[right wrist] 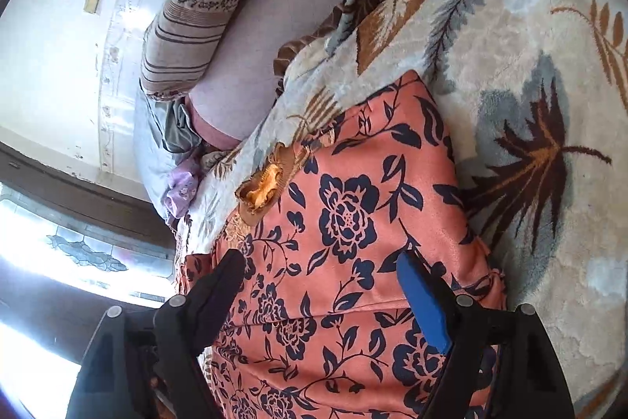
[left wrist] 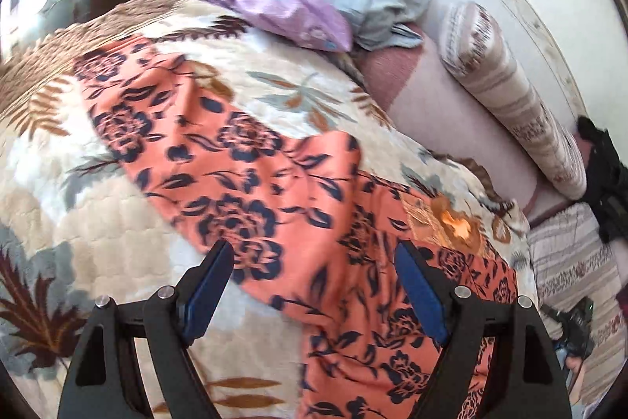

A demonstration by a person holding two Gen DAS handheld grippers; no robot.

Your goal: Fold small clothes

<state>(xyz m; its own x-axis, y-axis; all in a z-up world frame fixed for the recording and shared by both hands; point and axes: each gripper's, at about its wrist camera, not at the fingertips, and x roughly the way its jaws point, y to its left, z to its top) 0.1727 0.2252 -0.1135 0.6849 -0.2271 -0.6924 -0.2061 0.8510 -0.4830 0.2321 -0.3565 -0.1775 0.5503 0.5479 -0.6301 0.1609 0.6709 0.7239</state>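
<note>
The blanket (left wrist: 129,222) is big, soft and fluffy, with leaves on it, and it covers the bed. On top of it lies the orange dress (left wrist: 274,175) with dark blue flowers. It is spread out long across the blanket, not folded yet, with bumps and wrinkles in it. At one end it has a shiny gold neck part (right wrist: 267,183).

The blanket could make trouble. It is thick and soft, so a tong could pinch the blanket along with the dress and pull both up. The dress looks thin and slippery too, so I think it could slide out of a weak pinch, or fold crooked because of the wrinkles.

Pillows (left wrist: 510,97) sit far off by the wall and are not in the way.

The left tong (left wrist: 314,285) is wide apart and holds nothing, just above the dress. The right tong (right wrist: 322,289) is wide apart too, over the dress, empty. If both pinch at uneven spots, the fold could come out lopsided.
</note>
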